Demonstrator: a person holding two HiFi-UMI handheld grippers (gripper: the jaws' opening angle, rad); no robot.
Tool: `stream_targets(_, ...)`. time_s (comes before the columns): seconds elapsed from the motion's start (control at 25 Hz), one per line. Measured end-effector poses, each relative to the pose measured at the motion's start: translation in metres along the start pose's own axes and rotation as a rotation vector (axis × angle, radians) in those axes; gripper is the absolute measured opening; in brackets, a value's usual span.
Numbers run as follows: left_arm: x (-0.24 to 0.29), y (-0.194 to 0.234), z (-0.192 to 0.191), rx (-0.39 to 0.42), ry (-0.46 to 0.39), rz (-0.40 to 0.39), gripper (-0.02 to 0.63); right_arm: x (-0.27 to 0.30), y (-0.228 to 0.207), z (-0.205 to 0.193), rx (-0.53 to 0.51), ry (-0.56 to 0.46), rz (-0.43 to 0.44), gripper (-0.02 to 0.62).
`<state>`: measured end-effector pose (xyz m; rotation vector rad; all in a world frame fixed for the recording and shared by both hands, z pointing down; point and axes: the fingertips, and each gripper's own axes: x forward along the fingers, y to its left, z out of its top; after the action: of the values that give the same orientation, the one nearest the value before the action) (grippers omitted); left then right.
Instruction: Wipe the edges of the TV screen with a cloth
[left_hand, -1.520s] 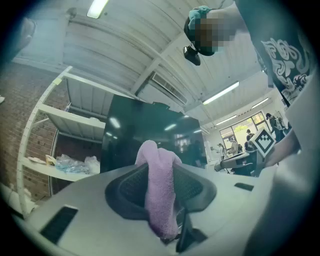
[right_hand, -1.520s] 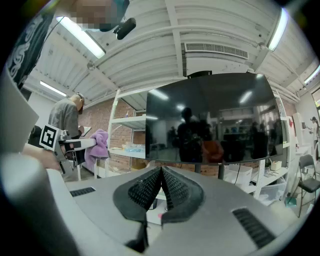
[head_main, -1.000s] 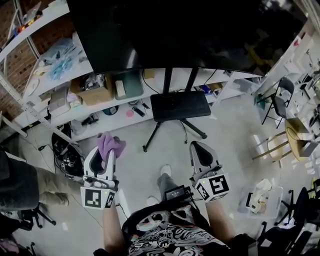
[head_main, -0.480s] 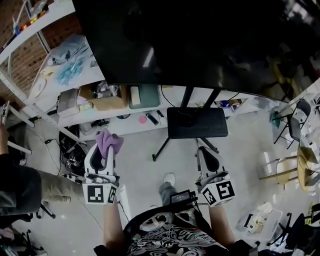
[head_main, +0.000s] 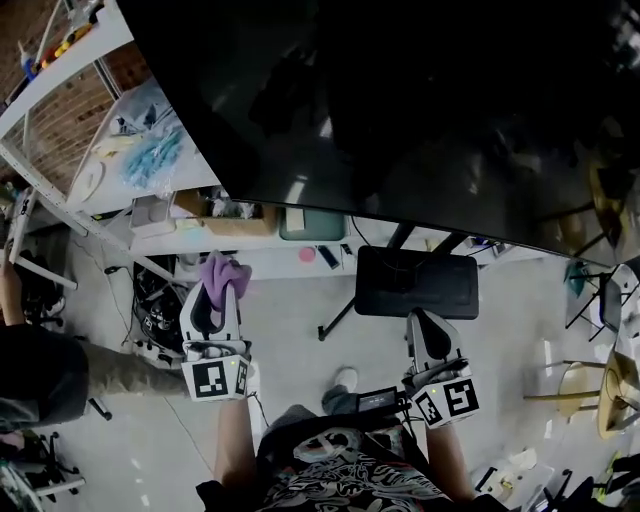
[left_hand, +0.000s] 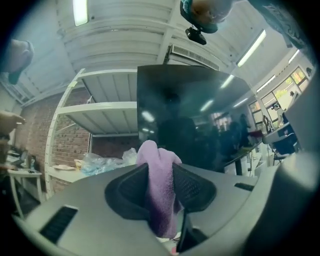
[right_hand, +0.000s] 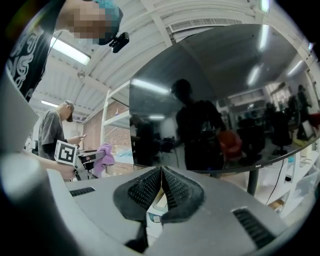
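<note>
A large dark TV screen (head_main: 400, 110) on a stand fills the top of the head view; it also shows in the left gripper view (left_hand: 195, 120) and the right gripper view (right_hand: 220, 100). My left gripper (head_main: 222, 285) is shut on a purple cloth (head_main: 222, 272), which bulges out between the jaws (left_hand: 159, 190), just below the TV's lower left corner. My right gripper (head_main: 425, 335) is shut with nothing between its jaws (right_hand: 161, 187), held low under the middle of the screen.
The TV stand's black base tray (head_main: 415, 282) sits over grey floor. White shelving (head_main: 150, 160) with plastic bags and boxes runs along the left. Another person (head_main: 40, 365) is at the left edge. A chair (head_main: 610, 390) stands at the far right.
The view has moved closer to the TV, which now fills more of the head view. Both grippers have risen toward the screen's lower edge, the left still holding the cloth.
</note>
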<state>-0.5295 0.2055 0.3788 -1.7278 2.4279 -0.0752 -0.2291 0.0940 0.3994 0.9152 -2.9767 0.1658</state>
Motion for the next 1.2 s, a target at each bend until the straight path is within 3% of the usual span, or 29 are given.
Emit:
stream_targets(0.2,0.021,0.013,-0.007,0.017,0.016,0.049,0.137,0.023,-0.009,-0.001,0.011,0.013,0.021,0.029)
stream_targets(0.64,0.089,0.060,-0.049,0.025,0.116,0.031,0.138,0.058,0.002,-0.008,0.031,0.071,-0.054,0.029)
stream_targets(0.96,0.136,0.087,-0.076,0.005,0.120,0.049,0.138,0.086,0.015,-0.019,0.008,0.140,-0.090,0.029)
stream_targets(1.2,0.162,0.087,-0.083,-0.037,0.082,0.006,0.138,0.103,0.012,-0.024,0.015,0.148,-0.143,0.029)
